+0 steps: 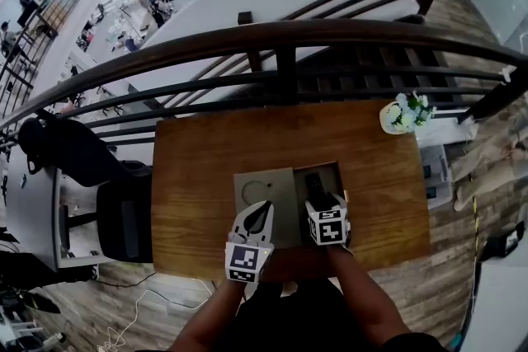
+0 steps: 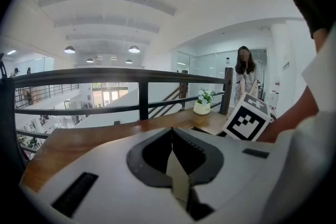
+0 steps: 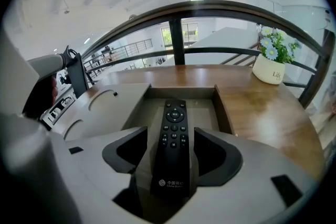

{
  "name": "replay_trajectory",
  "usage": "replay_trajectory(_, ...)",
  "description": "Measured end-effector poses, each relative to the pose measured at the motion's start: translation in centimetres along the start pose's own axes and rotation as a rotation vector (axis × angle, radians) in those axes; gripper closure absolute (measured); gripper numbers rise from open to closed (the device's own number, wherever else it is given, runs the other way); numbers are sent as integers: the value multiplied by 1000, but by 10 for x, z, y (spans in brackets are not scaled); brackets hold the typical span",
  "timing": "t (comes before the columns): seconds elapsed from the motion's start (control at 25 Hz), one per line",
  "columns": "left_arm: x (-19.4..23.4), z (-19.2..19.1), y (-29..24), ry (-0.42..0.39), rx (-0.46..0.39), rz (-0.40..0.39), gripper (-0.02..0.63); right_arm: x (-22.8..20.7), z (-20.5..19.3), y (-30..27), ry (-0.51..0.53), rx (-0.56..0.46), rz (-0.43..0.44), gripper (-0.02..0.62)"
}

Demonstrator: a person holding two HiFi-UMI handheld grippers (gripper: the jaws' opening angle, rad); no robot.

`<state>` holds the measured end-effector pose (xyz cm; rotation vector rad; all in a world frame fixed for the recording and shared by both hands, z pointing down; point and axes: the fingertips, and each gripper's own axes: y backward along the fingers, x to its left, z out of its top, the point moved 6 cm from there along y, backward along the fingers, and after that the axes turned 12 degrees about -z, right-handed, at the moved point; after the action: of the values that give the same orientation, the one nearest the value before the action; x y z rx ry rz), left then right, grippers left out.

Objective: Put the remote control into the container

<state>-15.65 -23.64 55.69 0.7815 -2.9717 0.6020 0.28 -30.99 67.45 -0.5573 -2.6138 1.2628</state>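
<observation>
At worktop's [image 1: 198,177] near edge: remote control [image 3: 173,139] lies inside container [image 3: 223,107], right tool [image 3: 170,136] open astride it; likely release step. Left tool [image 2: 172,152] clamps lid flap [image 2: 179,178]. Next: lift right tool clear.

Head view looks steeply down; 2 gripper views face the railing [image 2: 79,75] across the table [image 2: 68,140].

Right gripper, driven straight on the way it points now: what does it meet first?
Probably the remote control, lying between the right gripper's open jaws inside the container. The fingertips straddling it would meet the container floor soon after, though depth is unclear.
</observation>
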Motion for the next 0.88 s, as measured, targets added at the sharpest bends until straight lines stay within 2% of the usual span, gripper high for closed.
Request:
replay_trajectory(0.2,-3,10,6,-13,-27,-3,598,-1,25,34,-7,-111,-14,333)
replay_trajectory(0.48,-2,34,23,-41,-91,-9,598,11,72,102,-49,-362,38,335)
replay_trajectory(0.6,-3,48,30,-56,-124,-13,598,17,87,129,-38,-454,33,339)
replay_trajectory(0.68,-6,56,36,-64,-145,-14,598,19,92,144,-31,-515,-1,408)
replay_trajectory(0.88,-8,72,51,-84,-189,-18,598,23,100,175,-28,-634,-57,506)
